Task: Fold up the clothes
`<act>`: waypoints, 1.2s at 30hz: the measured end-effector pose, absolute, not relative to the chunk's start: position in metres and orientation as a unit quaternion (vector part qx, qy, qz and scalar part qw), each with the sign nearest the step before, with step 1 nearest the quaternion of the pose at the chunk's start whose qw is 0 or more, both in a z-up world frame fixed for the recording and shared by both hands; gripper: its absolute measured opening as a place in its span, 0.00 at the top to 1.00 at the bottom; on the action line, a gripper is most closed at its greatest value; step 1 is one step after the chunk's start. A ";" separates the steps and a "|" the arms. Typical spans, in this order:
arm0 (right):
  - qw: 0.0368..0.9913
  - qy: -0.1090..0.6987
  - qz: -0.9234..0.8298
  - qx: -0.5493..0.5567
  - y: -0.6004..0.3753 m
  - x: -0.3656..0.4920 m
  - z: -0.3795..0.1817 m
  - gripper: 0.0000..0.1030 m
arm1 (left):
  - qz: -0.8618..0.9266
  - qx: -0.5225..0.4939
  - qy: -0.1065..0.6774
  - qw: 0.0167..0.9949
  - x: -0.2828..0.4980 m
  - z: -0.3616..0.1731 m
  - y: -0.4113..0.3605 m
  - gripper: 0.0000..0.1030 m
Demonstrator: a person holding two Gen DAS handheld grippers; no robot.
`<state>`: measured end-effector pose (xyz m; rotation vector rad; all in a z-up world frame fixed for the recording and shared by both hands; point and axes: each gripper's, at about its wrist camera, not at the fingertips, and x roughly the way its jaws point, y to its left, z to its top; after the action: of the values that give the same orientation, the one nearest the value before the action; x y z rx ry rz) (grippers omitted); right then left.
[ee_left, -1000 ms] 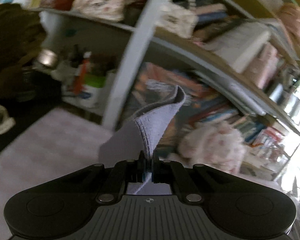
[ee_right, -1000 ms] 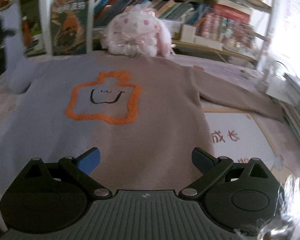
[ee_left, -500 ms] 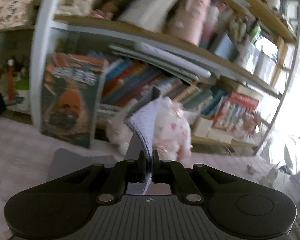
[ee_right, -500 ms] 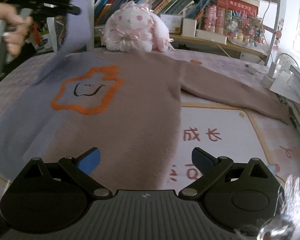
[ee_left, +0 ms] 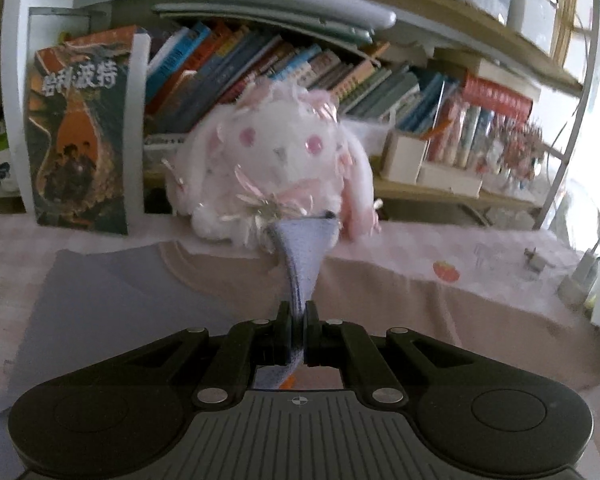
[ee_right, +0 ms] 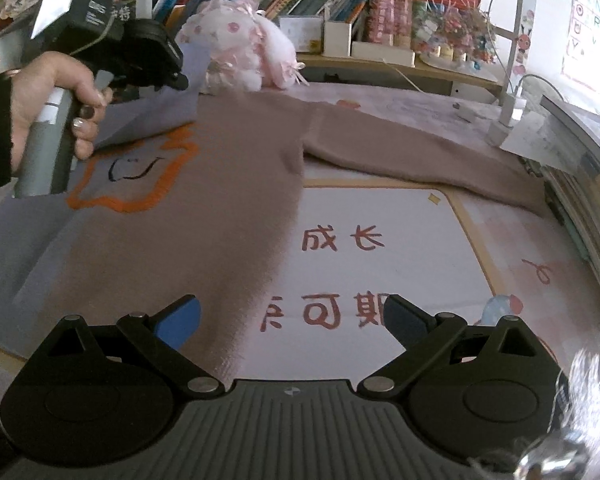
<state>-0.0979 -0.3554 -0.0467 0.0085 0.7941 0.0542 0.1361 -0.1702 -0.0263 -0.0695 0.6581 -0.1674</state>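
A mauve sweater [ee_right: 228,184] with an orange outlined patch [ee_right: 140,184] lies flat on the table, front up. Its right sleeve [ee_right: 420,156] stretches out to the right. My left gripper [ee_left: 298,316] is shut on the cuff of the left sleeve [ee_left: 306,256], which looks lilac, and holds it above the chest; it shows in the right wrist view [ee_right: 172,76] with the sleeve [ee_right: 168,112] draped back over the sweater. My right gripper [ee_right: 292,316] is open and empty, low over the sweater's right hem.
A pink plush rabbit [ee_left: 276,172] sits at the table's back edge by the collar. Bookshelves [ee_left: 260,64] run behind it. A printed mat [ee_right: 380,248] with red characters lies under the sweater's right side. Books are stacked at the right edge [ee_right: 580,184].
My left gripper has swung right with the sleeve cuff, from the table's left side to above the sweater's chest. My right gripper has drifted right along the hem, still open.
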 end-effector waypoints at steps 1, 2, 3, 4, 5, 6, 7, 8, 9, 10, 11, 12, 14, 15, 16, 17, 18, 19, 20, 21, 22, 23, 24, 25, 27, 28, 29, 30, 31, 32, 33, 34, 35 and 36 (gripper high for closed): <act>0.922 0.387 0.027 0.003 -0.356 -0.098 -0.047 0.04 | -0.081 -0.030 0.328 0.941 0.138 -0.029 -0.174 0.90; 0.922 0.387 0.028 0.003 -0.356 -0.098 -0.047 0.04 | -0.082 -0.025 0.333 0.939 0.139 -0.031 -0.178 0.88; 0.921 0.388 0.028 0.002 -0.356 -0.098 -0.047 0.04 | -0.087 -0.022 0.338 0.937 0.139 -0.033 -0.182 0.76; 0.921 0.387 0.031 0.002 -0.356 -0.097 -0.047 0.04 | -0.097 -0.022 0.344 0.934 0.139 -0.035 -0.186 0.65; 0.921 0.387 0.033 0.002 -0.356 -0.095 -0.047 0.04 | -0.107 -0.023 0.349 0.931 0.138 -0.035 -0.190 0.39; 0.921 0.387 0.035 0.003 -0.355 -0.094 -0.048 0.04 | -0.118 -0.026 0.350 0.929 0.135 -0.033 -0.192 0.26; 0.921 0.387 0.038 0.003 -0.355 -0.092 -0.048 0.04 | -0.131 -0.032 0.345 0.929 0.132 -0.030 -0.193 0.26; 0.921 0.387 0.040 0.004 -0.354 -0.090 -0.048 0.04 | -0.149 -0.039 0.339 0.928 0.128 -0.025 -0.192 0.26; 0.921 0.387 0.043 0.004 -0.354 -0.089 -0.048 0.04 | -0.169 -0.047 0.334 0.926 0.123 -0.019 -0.191 0.25; 0.921 0.387 0.045 0.004 -0.354 -0.087 -0.048 0.04 | -0.181 -0.052 0.326 0.926 0.117 -0.013 -0.186 0.24; 0.921 0.387 0.048 0.005 -0.353 -0.086 -0.048 0.04 | -0.189 -0.056 0.317 0.928 0.110 -0.007 -0.178 0.23; 0.921 0.387 0.050 0.005 -0.353 -0.084 -0.048 0.04 | -0.196 -0.060 0.308 0.929 0.103 -0.001 -0.171 0.21; 0.920 0.387 0.055 0.006 -0.352 -0.081 -0.049 0.04 | -0.193 -0.062 0.295 0.934 0.090 0.007 -0.153 0.21; 0.920 0.387 0.058 0.006 -0.352 -0.079 -0.049 0.04 | -0.171 -0.054 0.293 0.939 0.083 0.008 -0.141 0.21; 0.920 0.387 0.060 0.007 -0.351 -0.078 -0.049 0.04 | -0.143 -0.042 0.295 0.944 0.075 0.006 -0.128 0.21; 0.920 0.387 0.063 0.007 -0.351 -0.076 -0.049 0.04 | -0.111 -0.026 0.298 0.948 0.067 0.003 -0.114 0.21; 0.920 0.387 0.067 0.008 -0.350 -0.074 -0.049 0.04 | -0.081 -0.011 0.306 0.949 0.060 -0.001 -0.100 0.21; 0.920 0.386 0.071 0.010 -0.349 -0.071 -0.050 0.04 | -0.052 0.003 0.315 0.948 0.053 -0.006 -0.086 0.22; 0.919 0.386 0.074 0.011 -0.348 -0.068 -0.050 0.04 | -0.023 0.018 0.325 0.945 0.046 -0.011 -0.072 0.23; 0.919 0.387 0.076 0.012 -0.347 -0.066 -0.051 0.05 | 0.003 0.029 0.335 0.942 0.039 -0.016 -0.059 0.23; 0.918 0.388 0.078 0.014 -0.346 -0.063 -0.051 0.05 | 0.024 0.031 0.345 0.938 0.032 -0.021 -0.046 0.24; 0.917 0.390 0.080 0.015 -0.346 -0.061 -0.052 0.06 | 0.042 0.030 0.354 0.934 0.025 -0.025 -0.034 0.25; 0.916 0.393 0.081 0.015 -0.345 -0.058 -0.052 0.07 | 0.057 0.026 0.363 0.929 0.019 -0.030 -0.023 0.25; 0.915 0.395 0.082 0.016 -0.344 -0.055 -0.053 0.07 | 0.069 0.021 0.371 0.926 0.014 -0.034 -0.015 0.27; 0.913 0.398 0.085 0.018 -0.343 -0.052 -0.053 0.12 | 0.086 0.010 0.384 0.919 0.008 -0.040 -0.004 0.34; 0.913 0.399 0.086 0.019 -0.342 -0.050 -0.053 0.14 | 0.091 0.004 0.391 0.916 0.006 -0.043 0.000 0.36; 0.912 0.400 0.088 0.020 -0.342 -0.049 -0.053 0.19 | 0.095 -0.004 0.397 0.913 0.006 -0.046 0.003 0.40; 0.911 0.403 0.085 0.017 -0.341 -0.048 -0.054 0.23 | 0.097 -0.012 0.400 0.911 0.006 -0.048 0.005 0.43; 0.910 0.405 0.083 0.014 -0.341 -0.047 -0.054 0.25 | 0.098 -0.021 0.402 0.910 0.005 -0.051 0.008 0.45; 0.910 0.407 0.080 0.012 -0.340 -0.047 -0.054 0.29 | 0.097 -0.030 0.406 0.908 0.006 -0.053 0.011 0.45; 0.909 0.410 0.078 0.009 -0.340 -0.046 -0.054 0.36 | 0.095 -0.037 0.409 0.907 0.005 -0.054 0.013 0.46; 0.908 0.412 0.075 0.006 -0.339 -0.045 -0.055 0.39 | 0.093 -0.045 0.411 0.906 0.004 -0.056 0.016 0.48; 0.906 0.416 0.073 0.005 -0.340 -0.045 -0.056 0.47 | 0.091 -0.053 0.412 0.905 0.003 -0.057 0.018 0.48; 0.905 0.419 0.072 0.008 -0.341 -0.045 -0.057 0.50 | 0.090 -0.061 0.412 0.905 0.003 -0.059 0.021 0.48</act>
<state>-0.0445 -0.3409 -0.0566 0.0172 0.8650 0.1491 0.0031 0.0207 -0.0586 -0.1260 0.8508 0.1856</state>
